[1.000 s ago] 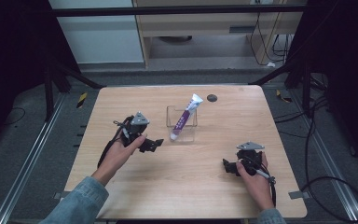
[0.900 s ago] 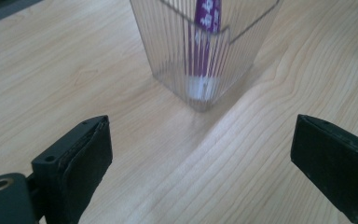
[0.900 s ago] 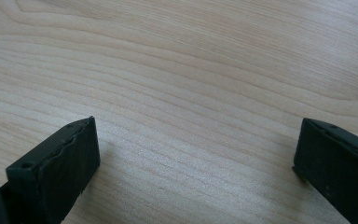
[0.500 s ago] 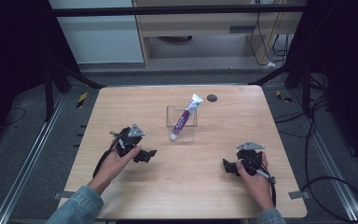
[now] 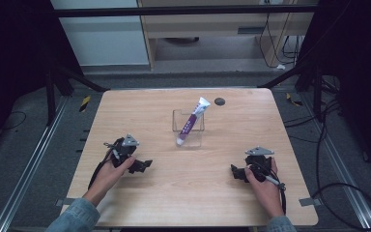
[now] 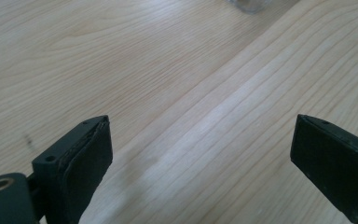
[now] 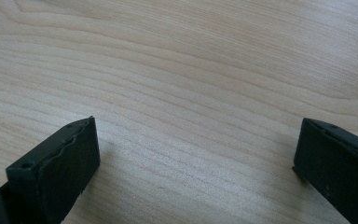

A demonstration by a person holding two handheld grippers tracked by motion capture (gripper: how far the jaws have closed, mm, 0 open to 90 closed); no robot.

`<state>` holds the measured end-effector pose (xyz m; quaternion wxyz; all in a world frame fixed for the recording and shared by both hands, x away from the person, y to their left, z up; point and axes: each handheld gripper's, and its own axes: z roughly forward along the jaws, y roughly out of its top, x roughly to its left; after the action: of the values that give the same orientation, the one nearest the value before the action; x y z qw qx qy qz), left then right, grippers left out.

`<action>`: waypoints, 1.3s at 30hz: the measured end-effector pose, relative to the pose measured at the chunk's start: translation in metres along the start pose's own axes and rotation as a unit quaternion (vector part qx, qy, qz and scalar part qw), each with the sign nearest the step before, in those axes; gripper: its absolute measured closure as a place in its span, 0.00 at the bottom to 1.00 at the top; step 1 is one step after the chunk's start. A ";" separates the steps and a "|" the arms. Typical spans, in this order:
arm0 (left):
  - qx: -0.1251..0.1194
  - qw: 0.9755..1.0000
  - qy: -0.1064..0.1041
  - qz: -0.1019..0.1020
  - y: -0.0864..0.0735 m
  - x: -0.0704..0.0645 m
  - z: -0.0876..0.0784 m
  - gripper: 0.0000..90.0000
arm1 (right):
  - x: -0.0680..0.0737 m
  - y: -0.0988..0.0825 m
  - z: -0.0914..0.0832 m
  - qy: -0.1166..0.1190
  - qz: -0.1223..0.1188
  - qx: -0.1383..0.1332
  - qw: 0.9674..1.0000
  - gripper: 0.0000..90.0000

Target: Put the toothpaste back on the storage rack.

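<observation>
While the toothpaste tube (image 5: pixel 190 122) leans in its clear holder (image 5: pixel 188 133), both the left gripper (image 5: pixel 144 165) and the right gripper (image 5: pixel 235 172) are held released and empty, resting low on the table (image 5: pixel 183 188)

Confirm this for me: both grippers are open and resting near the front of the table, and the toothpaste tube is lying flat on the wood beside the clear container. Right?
Not quite. The toothpaste tube is not lying flat on the wood: in the high view it stands tilted inside the clear container, its top leaning out over the rim. The rest holds: the left gripper and right gripper are open, near the front of the table.
</observation>
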<state>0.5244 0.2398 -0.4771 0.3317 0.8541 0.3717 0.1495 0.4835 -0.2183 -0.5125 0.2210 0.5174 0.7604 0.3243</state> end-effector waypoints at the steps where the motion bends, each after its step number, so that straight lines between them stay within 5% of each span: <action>1: -0.001 1.000 0.003 -0.003 -0.003 0.003 -0.002 0.06 | 0.000 0.000 0.000 0.000 0.000 0.000 1.000 0.00; 12: -0.004 0.998 0.037 -0.045 -0.027 0.038 -0.015 0.06 | 0.000 0.000 0.000 -0.002 -0.002 -0.001 1.000 0.00; 28: -0.005 0.995 0.058 -0.078 -0.037 0.067 -0.001 0.05 | 0.000 0.000 0.000 -0.002 -0.002 -0.001 1.000 0.00; 39: -0.023 0.996 0.067 -0.060 -0.038 0.071 0.007 0.00 | 0.000 0.000 0.000 -0.002 -0.002 -0.001 1.000 0.00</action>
<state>0.5558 0.3083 -0.5073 0.3338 0.8105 0.4403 0.1945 0.4836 -0.2184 -0.5128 0.2235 0.5165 0.7607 0.3236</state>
